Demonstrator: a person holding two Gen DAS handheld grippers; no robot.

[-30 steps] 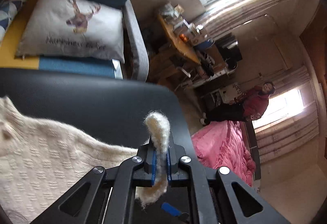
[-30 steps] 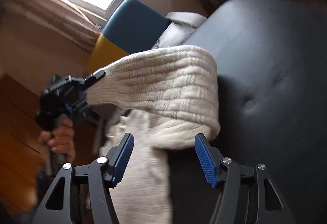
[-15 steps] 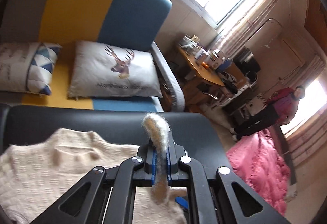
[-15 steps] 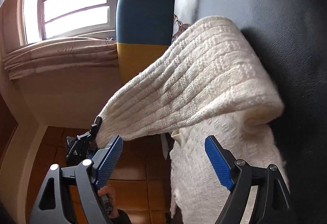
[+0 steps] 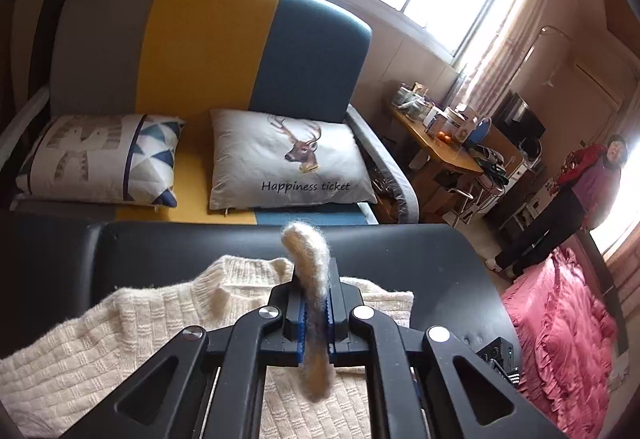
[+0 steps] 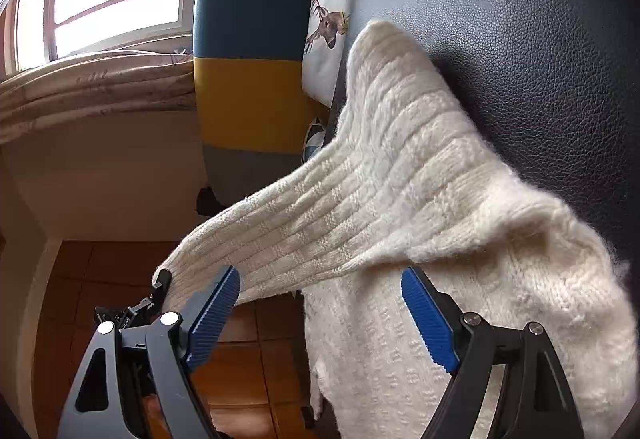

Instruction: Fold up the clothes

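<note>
Cream knit sweater (image 5: 120, 327) is spread on the black padded desk (image 5: 400, 251), body lying flat, far hem just short of the desk's far edge. One sleeve (image 6: 360, 191) is lifted off the desk and stretched in the air across the sweater body, toward the desk's floor side (seen in the right wrist view).

Left hand-held gripper (image 5: 316, 313): jaws clamped narrow on the sleeve's fuzzy cuff (image 5: 308, 251), which is pinched between the blue pads and sticks out past the fingertips; a tail of it hangs down behind the pads. In the right wrist view the same gripper (image 6: 160, 285) is seen beyond the desk edge, over the wooden floor (image 6: 248, 371), with the sleeve end held taut.

Right hand-held gripper (image 6: 320, 319): jaws spread wide, having just been opening. The sleeve's underside and the sweater body are framed between the blue pads (image 6: 430, 323), but neither pad is seen pressing on the knit (nothing gripped).

Beyond the desk's far edge a grey-yellow-blue sofa (image 5: 208, 47) is seen, with a deer-print pillow (image 5: 288, 159) and a triangle-print pillow (image 5: 100, 159) on its seat. Off the desk's right side a pink bedspread (image 5: 560, 323) is visible, and a standing person (image 5: 560, 203) further back.
</note>
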